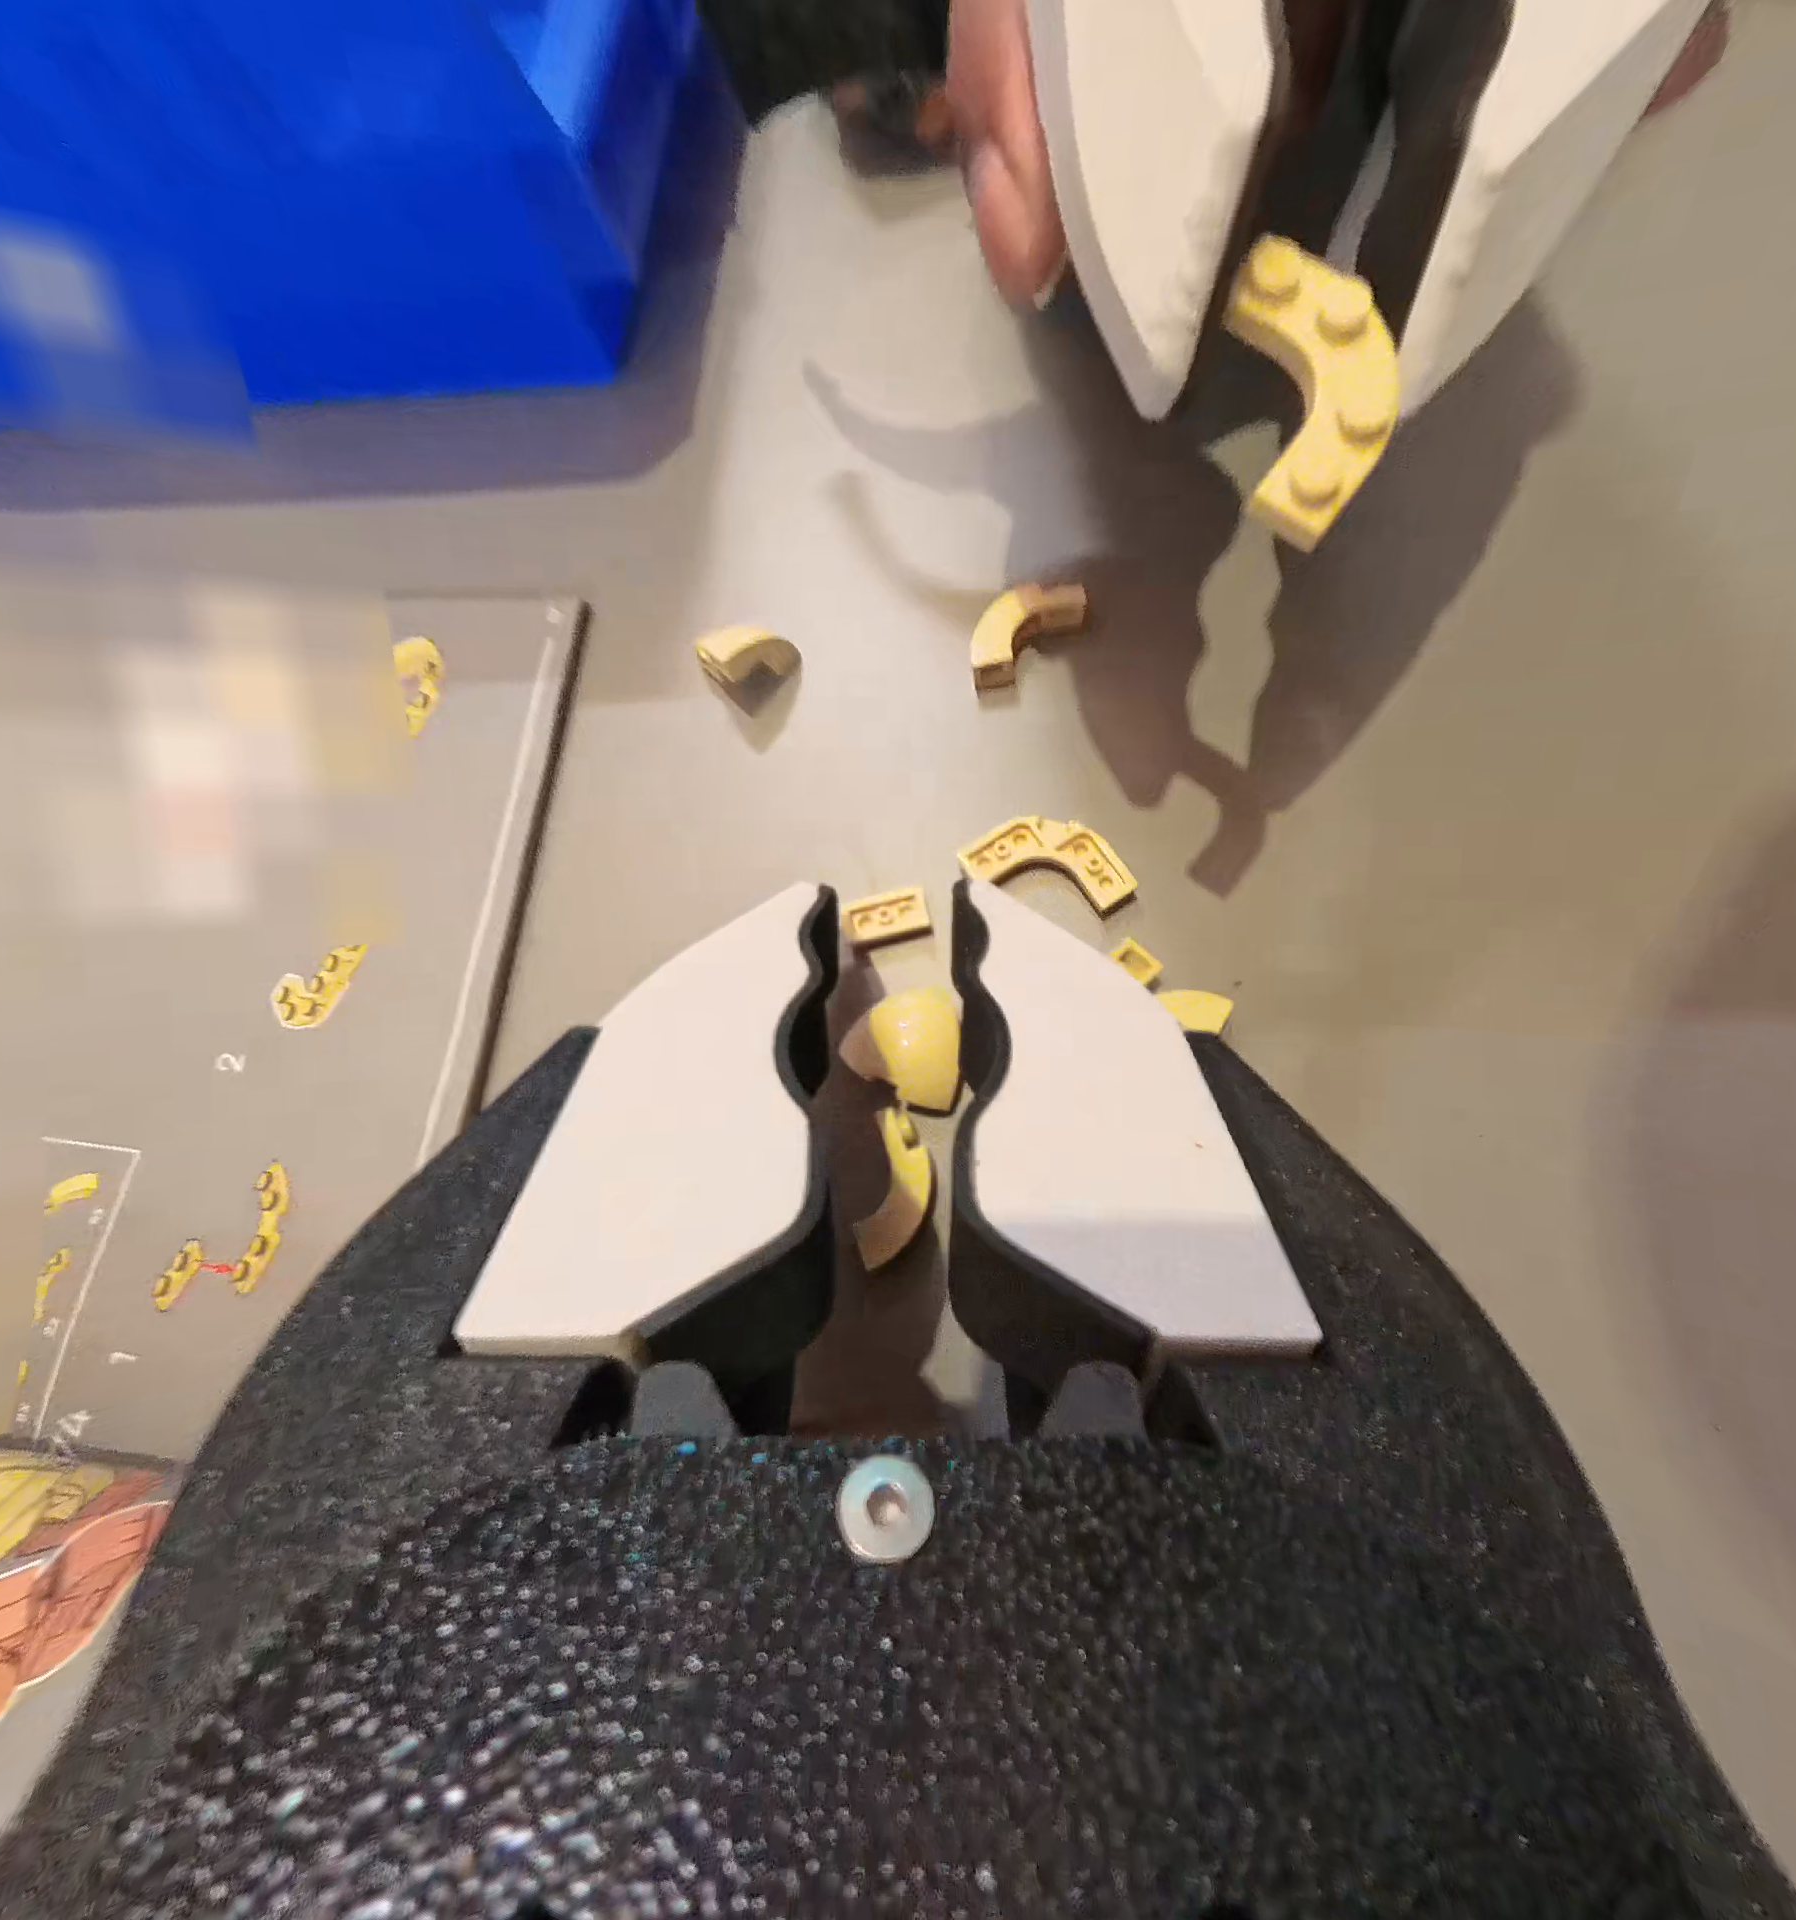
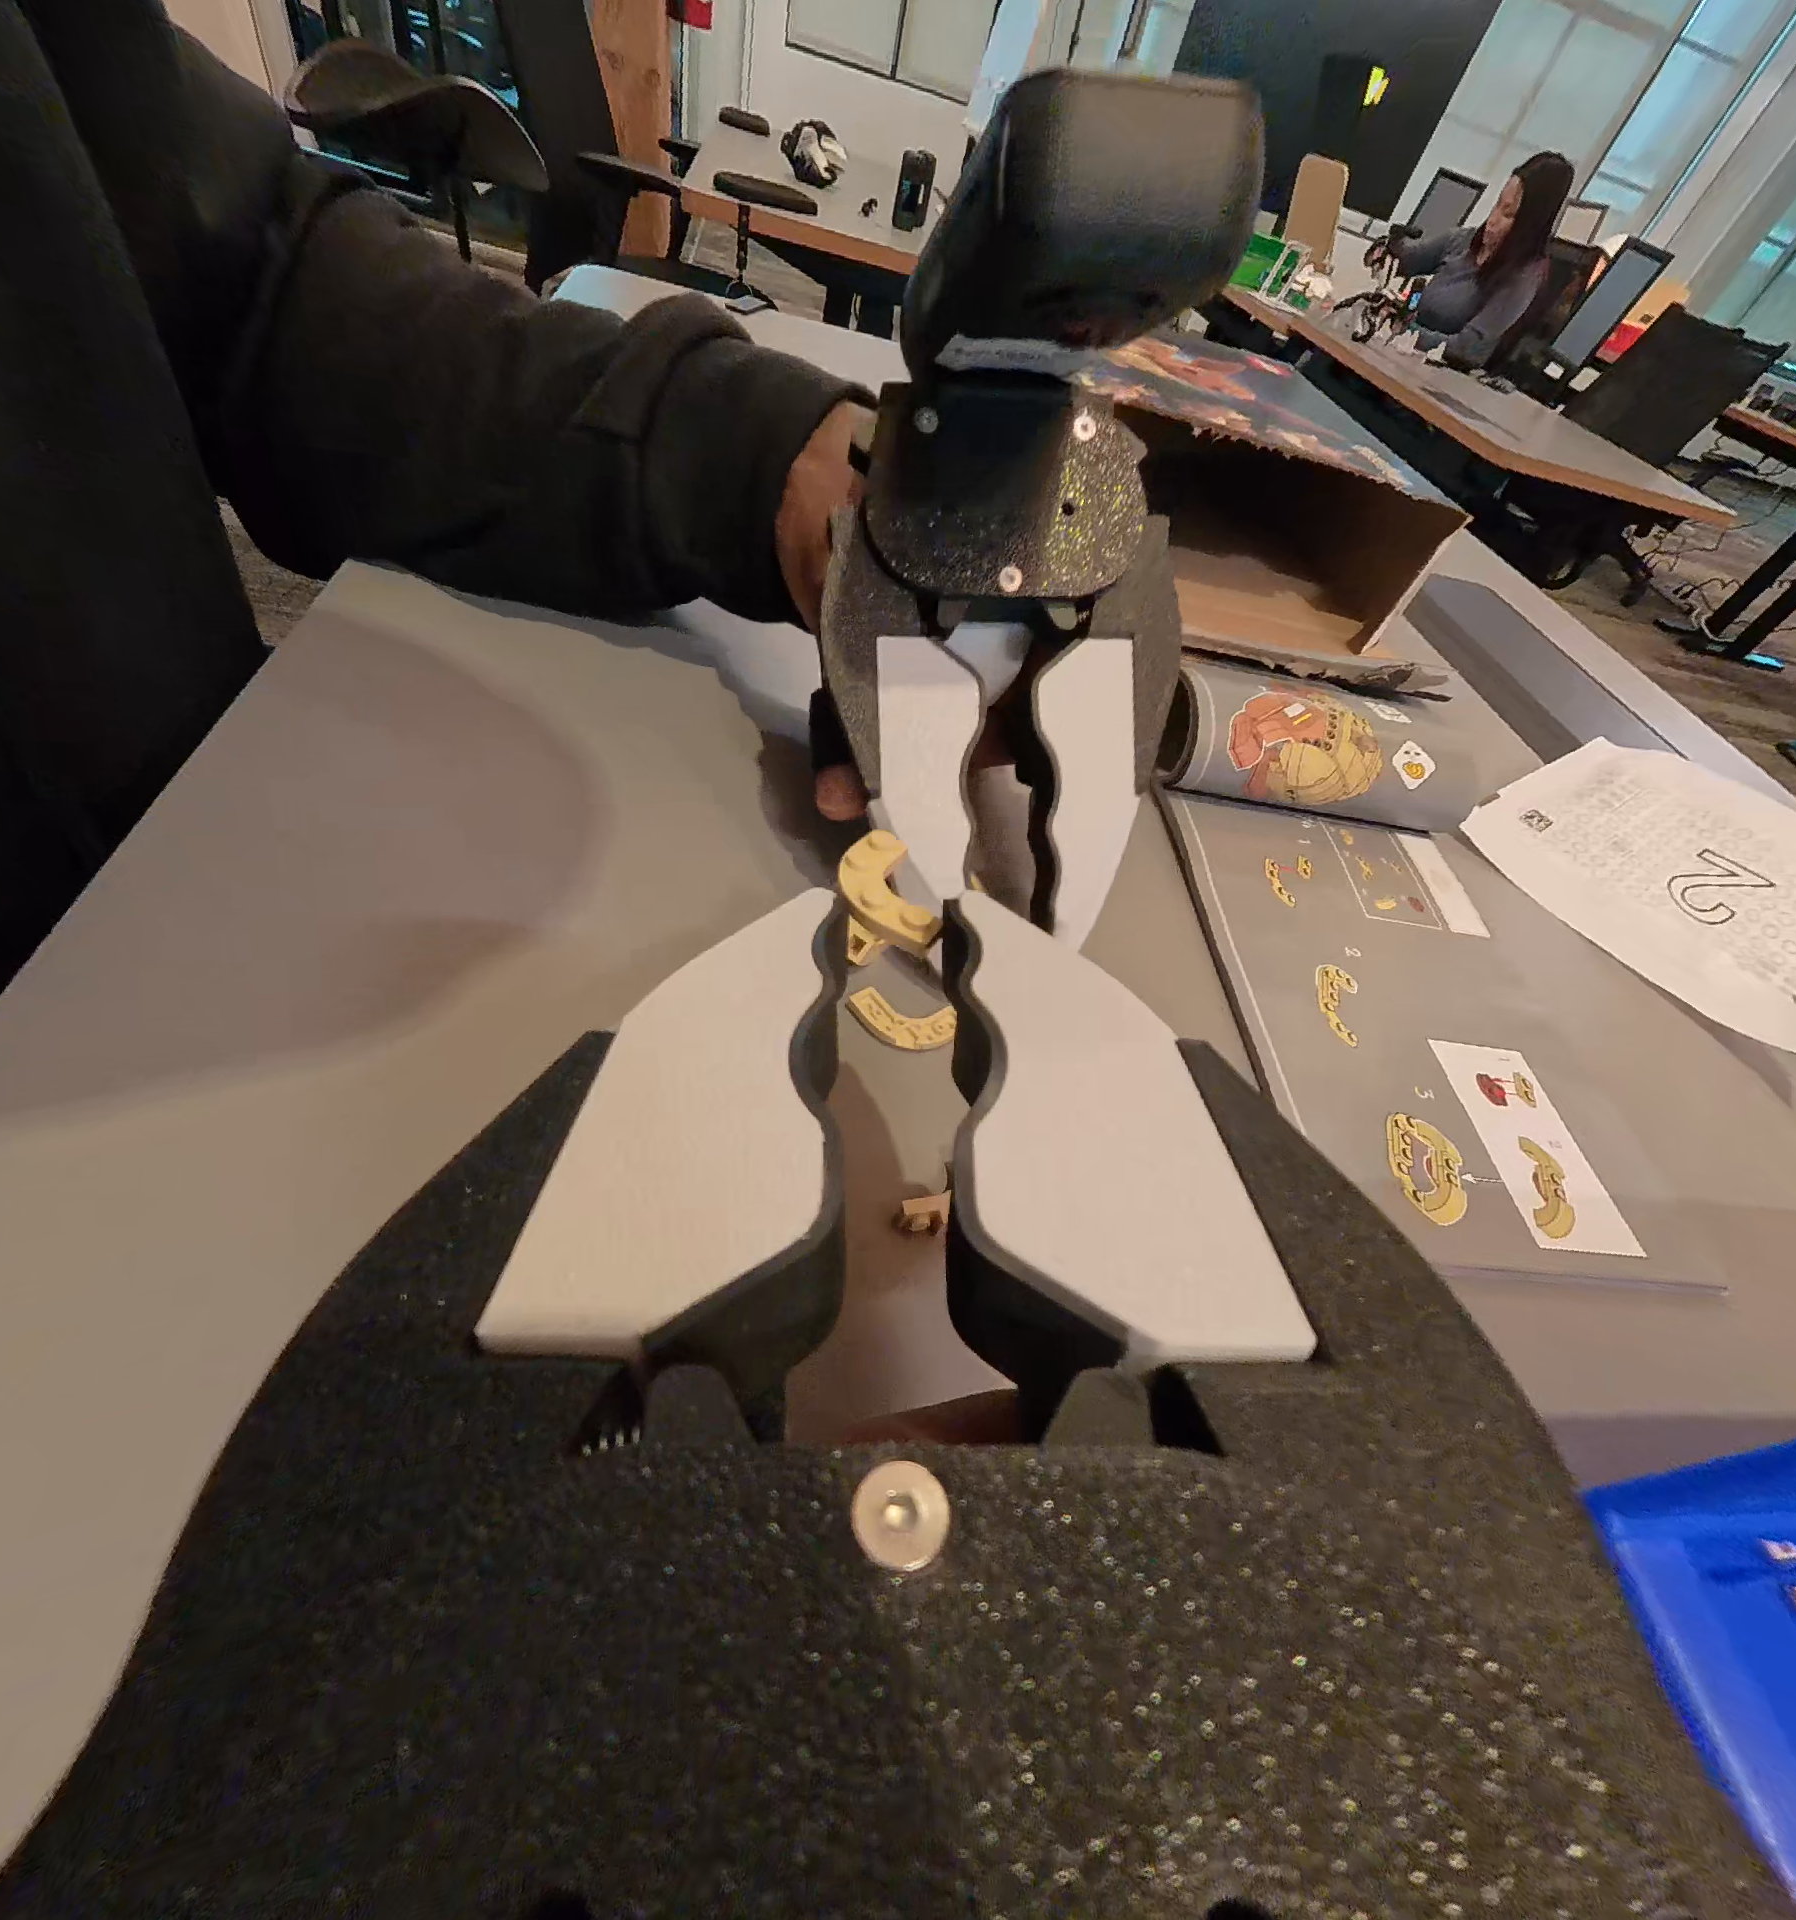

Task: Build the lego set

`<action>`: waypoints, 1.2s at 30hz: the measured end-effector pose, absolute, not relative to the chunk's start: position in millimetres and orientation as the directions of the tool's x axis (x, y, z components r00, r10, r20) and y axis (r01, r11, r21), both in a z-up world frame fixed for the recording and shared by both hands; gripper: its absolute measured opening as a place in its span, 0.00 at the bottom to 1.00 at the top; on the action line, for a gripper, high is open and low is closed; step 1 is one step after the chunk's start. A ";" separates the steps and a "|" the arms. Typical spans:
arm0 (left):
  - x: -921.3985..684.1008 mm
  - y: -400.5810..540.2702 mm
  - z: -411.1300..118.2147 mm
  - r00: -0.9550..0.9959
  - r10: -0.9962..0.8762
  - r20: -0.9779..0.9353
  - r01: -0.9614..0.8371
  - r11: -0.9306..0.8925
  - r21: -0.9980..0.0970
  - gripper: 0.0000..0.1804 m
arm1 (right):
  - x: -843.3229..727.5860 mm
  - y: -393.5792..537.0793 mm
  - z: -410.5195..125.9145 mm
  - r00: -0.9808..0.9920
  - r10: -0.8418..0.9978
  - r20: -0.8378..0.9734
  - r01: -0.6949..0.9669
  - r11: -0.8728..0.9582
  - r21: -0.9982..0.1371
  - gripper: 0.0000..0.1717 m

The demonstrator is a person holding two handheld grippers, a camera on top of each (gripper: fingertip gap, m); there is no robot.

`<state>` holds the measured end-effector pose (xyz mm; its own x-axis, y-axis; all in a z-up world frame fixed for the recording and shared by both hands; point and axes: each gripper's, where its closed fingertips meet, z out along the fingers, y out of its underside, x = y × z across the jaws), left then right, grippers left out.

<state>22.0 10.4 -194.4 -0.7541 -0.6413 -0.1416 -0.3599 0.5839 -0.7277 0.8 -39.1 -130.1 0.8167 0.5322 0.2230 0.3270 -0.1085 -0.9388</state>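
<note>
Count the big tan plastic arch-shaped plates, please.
2. One plate hangs pinched in the right gripper; another plate lies upside down on the grey table beside the left gripper. The fingers may hide others.

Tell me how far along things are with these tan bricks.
Nothing looks joined yet. In hand: the right gripper pinches one tan curved studded plate; the left gripper stands open. Left: loose tan pieces on the grey table, including an upside-down curved plate and a small flat plate, beside the open instruction booklet.
</note>
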 end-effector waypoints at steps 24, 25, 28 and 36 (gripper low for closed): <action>15.8 -20.4 -90.6 -0.799 -0.506 0.325 -0.302 -0.130 -0.944 0.08 | 10.8 -36.6 -107.6 0.828 0.380 0.412 0.431 0.039 -0.902 0.10; 13.3 -24.2 -86.0 -0.812 -0.470 0.346 -0.302 -0.170 -0.938 0.08 | 10.2 -37.0 -106.7 0.827 0.381 0.413 0.429 0.046 -0.902 0.10; 8.6 -34.0 -86.4 -0.837 -0.422 0.348 -0.297 -0.183 -0.937 0.08 | 8.5 -38.1 -105.5 0.830 0.395 0.393 0.407 0.053 -0.912 0.10; -2.2 -35.4 -137.9 -0.860 -0.508 -0.048 -0.158 0.355 -0.921 0.08 | 14.1 -41.3 -108.2 0.822 0.438 0.363 0.393 0.024 -0.919 0.10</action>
<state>-2.2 -35.4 -137.9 -0.8601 -0.5078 -0.0479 -0.1583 0.3550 -0.9214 14.1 -41.3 -108.2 0.8223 0.4382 0.3632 0.3931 0.0242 -0.9192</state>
